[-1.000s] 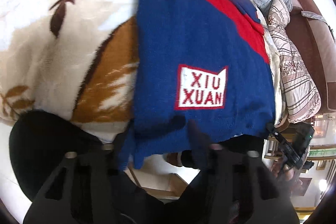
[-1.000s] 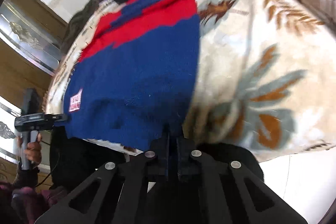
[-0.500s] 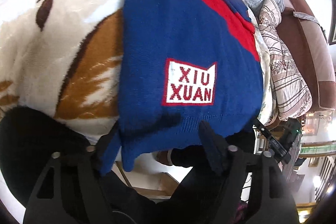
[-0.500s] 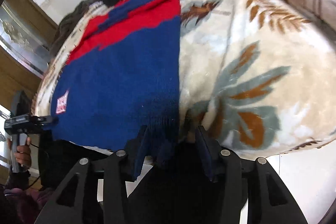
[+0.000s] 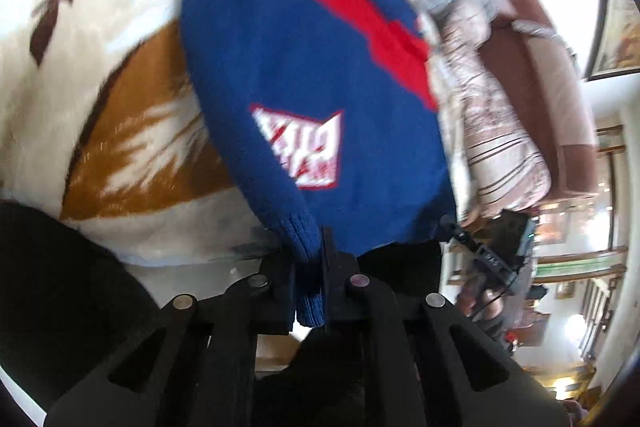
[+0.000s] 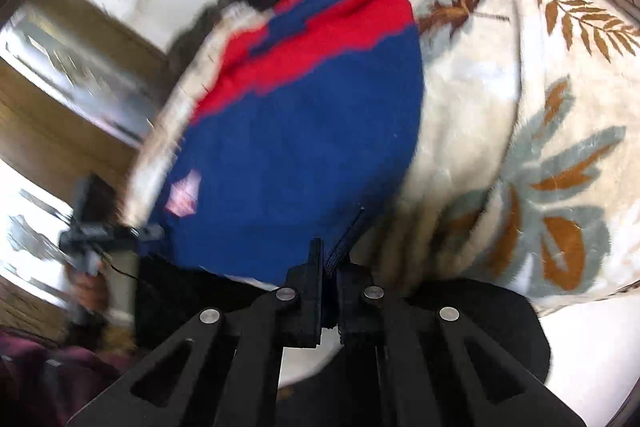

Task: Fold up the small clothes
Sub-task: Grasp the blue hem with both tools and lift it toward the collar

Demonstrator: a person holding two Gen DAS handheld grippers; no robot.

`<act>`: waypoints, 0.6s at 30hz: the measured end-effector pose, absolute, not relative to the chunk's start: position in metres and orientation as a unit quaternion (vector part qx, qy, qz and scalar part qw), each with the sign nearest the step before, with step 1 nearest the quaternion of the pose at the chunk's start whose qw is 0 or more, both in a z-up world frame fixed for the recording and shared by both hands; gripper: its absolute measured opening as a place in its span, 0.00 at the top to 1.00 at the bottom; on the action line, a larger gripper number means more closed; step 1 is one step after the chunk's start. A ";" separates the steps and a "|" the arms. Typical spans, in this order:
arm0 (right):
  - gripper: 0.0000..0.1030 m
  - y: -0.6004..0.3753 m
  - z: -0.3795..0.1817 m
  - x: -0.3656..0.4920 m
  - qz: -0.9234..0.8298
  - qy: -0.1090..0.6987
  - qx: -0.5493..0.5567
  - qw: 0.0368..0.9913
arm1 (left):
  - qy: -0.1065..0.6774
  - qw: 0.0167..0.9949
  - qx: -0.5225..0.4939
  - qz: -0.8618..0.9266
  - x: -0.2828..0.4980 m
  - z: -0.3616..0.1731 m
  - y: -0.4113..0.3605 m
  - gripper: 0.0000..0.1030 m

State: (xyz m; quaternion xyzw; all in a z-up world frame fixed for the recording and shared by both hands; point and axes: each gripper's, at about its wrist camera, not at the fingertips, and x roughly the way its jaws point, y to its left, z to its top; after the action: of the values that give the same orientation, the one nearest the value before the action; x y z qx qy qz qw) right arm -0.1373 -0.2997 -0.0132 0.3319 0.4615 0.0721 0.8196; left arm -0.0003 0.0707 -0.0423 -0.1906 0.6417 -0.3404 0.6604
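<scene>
My left gripper (image 5: 308,267) has just closed on the sweater's (image 5: 304,67) ribbed hem corner at the bed's near edge, and my right gripper (image 6: 328,267) pinches the other corner, ready to fold it over the blanket (image 6: 520,107).

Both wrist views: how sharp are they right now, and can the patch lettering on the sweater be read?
Left wrist view: motion-smeared; the patch on the sweater is streaked and unreadable, while the left gripper stays crisp. Right wrist view: blurred, worst at the left edge; the patch is a small pink smudge, and the right gripper looks sharp.
</scene>
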 end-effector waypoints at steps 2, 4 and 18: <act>0.96 -0.303 -0.003 -0.139 0.083 0.437 0.352 0.824 | 0.624 0.666 -0.208 -0.353 0.005 -0.030 0.075 0.93; 0.96 -0.308 0.008 -0.139 0.091 0.415 0.367 0.828 | 0.612 0.668 -0.224 -0.360 0.011 -0.021 0.078 0.93; 0.96 -0.343 0.064 -0.088 0.101 0.297 0.401 0.861 | 0.543 0.714 -0.276 -0.346 0.085 0.018 0.084 0.93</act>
State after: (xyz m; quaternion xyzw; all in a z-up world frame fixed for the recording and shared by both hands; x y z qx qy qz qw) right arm -0.0880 -0.3425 0.0640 0.4012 0.2968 0.1011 0.8606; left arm 0.0847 0.0840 0.0181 -0.2764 0.5428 -0.3459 0.7136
